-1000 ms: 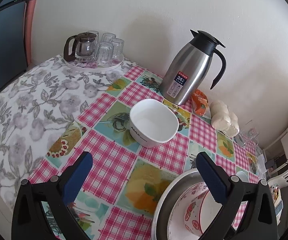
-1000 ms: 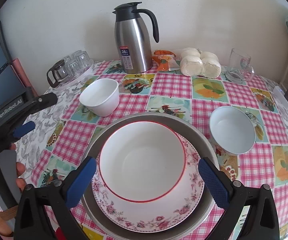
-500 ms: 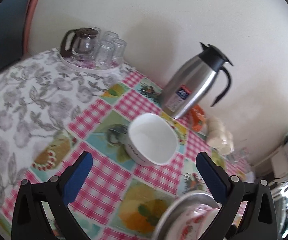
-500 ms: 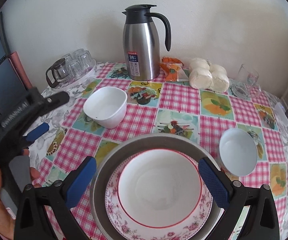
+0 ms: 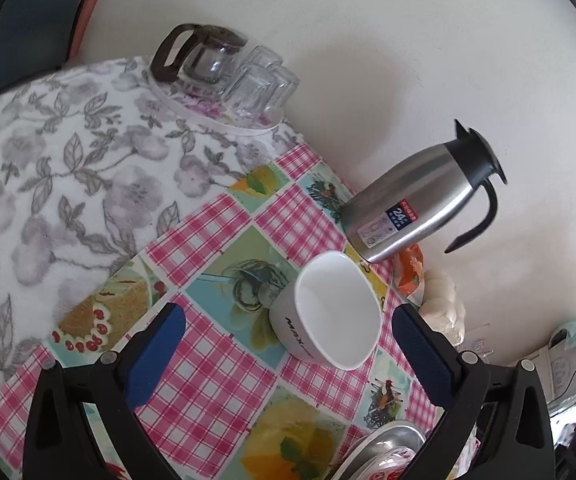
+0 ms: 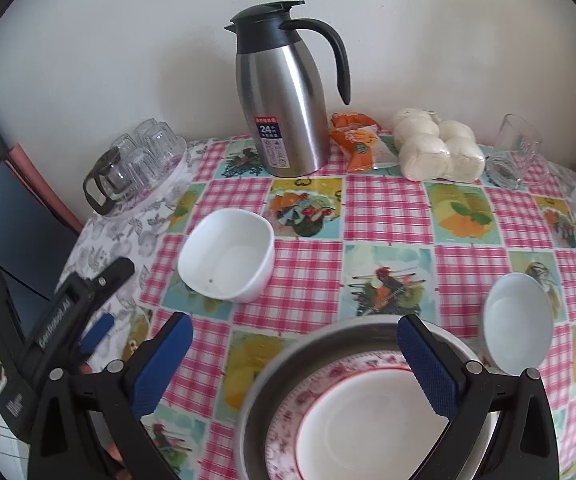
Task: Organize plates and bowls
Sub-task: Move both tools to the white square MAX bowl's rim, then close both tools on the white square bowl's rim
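Note:
A white square bowl [image 5: 328, 310] stands on the checked tablecloth, straight ahead of my open, empty left gripper [image 5: 288, 344]; it also shows in the right wrist view [image 6: 228, 260]. A metal basin [image 6: 272, 384] near the front holds a floral plate [image 6: 288, 400] with a red-rimmed white bowl [image 6: 372, 420] on it. My right gripper [image 6: 294, 364] is open and empty above the basin's far rim. A small white round bowl [image 6: 516, 324] stands to the basin's right. The left gripper's body [image 6: 60, 320] shows at the left.
A steel thermos jug [image 6: 284, 108] stands at the back by the wall, with an orange snack packet [image 6: 354, 140], a bag of buns [image 6: 436, 150] and a glass mug [image 6: 516, 152] to its right. A tray with a glass teapot and cups [image 6: 136, 168] sits back left.
The left gripper has tilted and moved towards the white square bowl, which now sits between its fingers' line. The right gripper has drawn back and up from the basin.

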### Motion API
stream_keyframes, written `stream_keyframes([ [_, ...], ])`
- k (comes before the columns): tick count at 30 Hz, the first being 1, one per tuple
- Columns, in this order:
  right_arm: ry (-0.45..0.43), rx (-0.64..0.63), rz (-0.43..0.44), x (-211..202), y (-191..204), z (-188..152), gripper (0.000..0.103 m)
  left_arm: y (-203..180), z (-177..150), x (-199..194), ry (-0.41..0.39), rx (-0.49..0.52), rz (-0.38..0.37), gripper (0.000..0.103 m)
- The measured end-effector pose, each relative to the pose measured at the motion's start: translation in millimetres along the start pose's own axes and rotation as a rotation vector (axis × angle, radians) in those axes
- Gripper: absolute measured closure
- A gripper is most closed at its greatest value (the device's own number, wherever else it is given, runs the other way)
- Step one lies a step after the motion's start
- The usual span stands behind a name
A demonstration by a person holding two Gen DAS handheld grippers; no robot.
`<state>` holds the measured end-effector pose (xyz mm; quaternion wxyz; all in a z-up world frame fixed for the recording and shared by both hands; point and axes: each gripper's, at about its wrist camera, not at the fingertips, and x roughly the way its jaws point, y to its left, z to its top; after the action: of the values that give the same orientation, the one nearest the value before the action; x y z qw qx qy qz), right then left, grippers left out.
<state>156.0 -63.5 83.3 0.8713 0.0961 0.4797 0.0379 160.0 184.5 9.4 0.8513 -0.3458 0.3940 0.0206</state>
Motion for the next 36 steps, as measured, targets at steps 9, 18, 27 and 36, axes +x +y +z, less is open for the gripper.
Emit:
stream_keyframes([
  [9,0.008,0.048,-0.029,30,15,16,0.011,6,3,21,0.035,0.004,0.032,0.001],
  [18,0.084,0.064,-0.021,77,26,12,0.035,11,5,40,0.077,0.014,-0.002,0.018],
  [27,0.146,0.081,-0.039,116,31,10,0.062,14,6,52,0.095,0.018,-0.036,0.022],
  [36,0.190,0.116,-0.049,146,25,14,0.069,19,7,61,0.114,0.020,-0.044,0.026],
])
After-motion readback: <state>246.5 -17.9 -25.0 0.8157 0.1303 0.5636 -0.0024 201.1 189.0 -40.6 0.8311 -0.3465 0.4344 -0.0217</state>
